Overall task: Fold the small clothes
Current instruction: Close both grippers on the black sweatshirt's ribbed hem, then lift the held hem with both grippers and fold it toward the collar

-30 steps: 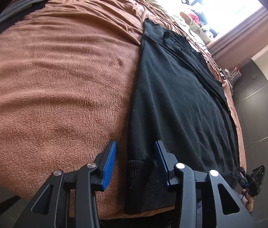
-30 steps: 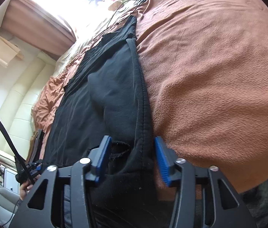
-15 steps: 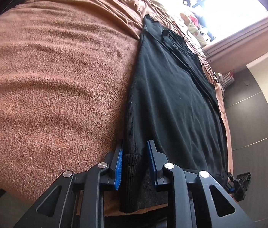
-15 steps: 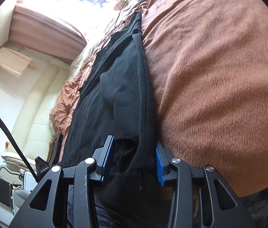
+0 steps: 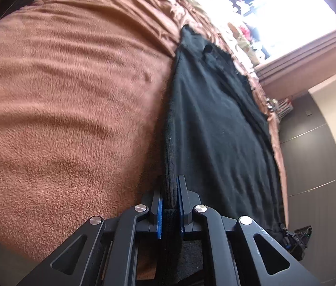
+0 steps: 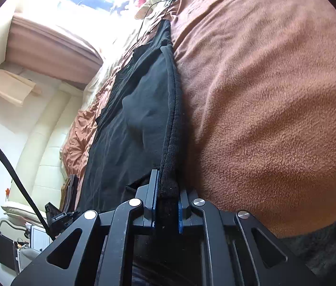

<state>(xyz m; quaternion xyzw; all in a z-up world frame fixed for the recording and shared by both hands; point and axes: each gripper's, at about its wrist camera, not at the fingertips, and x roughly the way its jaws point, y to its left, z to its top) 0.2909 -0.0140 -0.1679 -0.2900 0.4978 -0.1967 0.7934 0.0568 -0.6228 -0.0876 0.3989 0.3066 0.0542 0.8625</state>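
Both our claws had closed on the black sweater: left claw (image 5: 169, 205) and right claw (image 6: 166, 205) each pinched a ribbed hem corner at the bed's (image 5: 60, 100) near edge, its length running straight away from us.

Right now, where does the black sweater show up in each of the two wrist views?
Left wrist view: the black sweater runs from the bottom centre up to the upper right, its near hem pinched in the left tool.
Right wrist view: the sweater runs from the bottom centre up to the upper middle, its hem pinched in the right tool.
Shared landmark: the brown blanket under it.
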